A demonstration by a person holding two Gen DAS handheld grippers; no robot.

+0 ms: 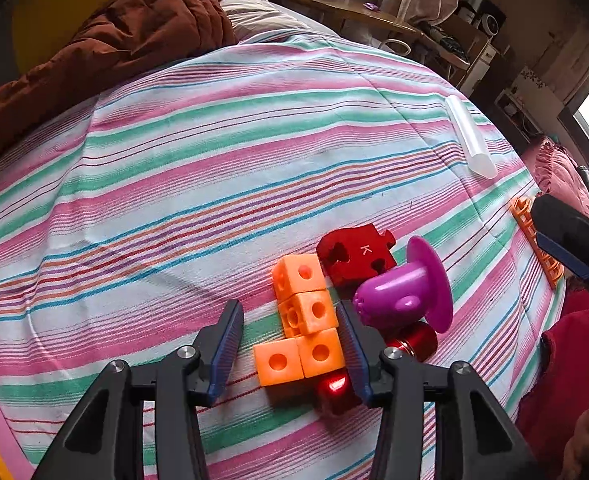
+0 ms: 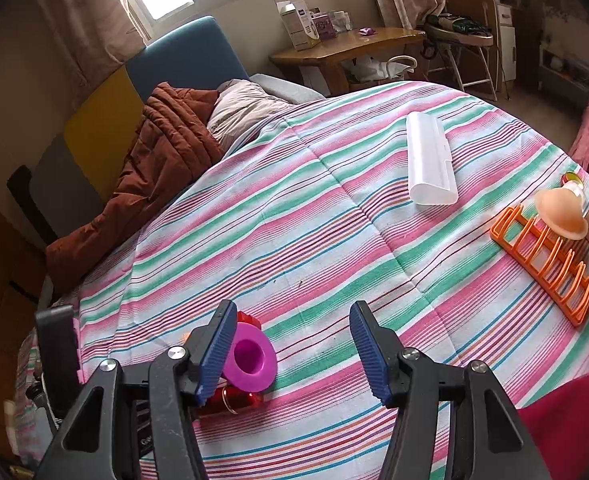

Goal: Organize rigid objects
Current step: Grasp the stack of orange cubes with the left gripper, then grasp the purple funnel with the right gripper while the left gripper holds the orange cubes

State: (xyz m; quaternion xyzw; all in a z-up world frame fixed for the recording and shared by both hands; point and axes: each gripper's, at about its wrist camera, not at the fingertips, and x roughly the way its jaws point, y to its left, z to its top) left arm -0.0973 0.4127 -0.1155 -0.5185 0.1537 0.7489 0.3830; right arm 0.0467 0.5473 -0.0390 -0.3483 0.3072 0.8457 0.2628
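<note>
A striped bedsheet carries orange cubes between the wide-apart fingers of the left gripper; the right gripper is spread too, holding nothing.

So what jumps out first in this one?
A bright cluster of toys lies on the striped bedspread: orange linked cubes between the open left gripper fingers, with a purple funnel-shaped toy and red puzzle piece beside them. Farther off lie a white case and an orange rack.
</note>
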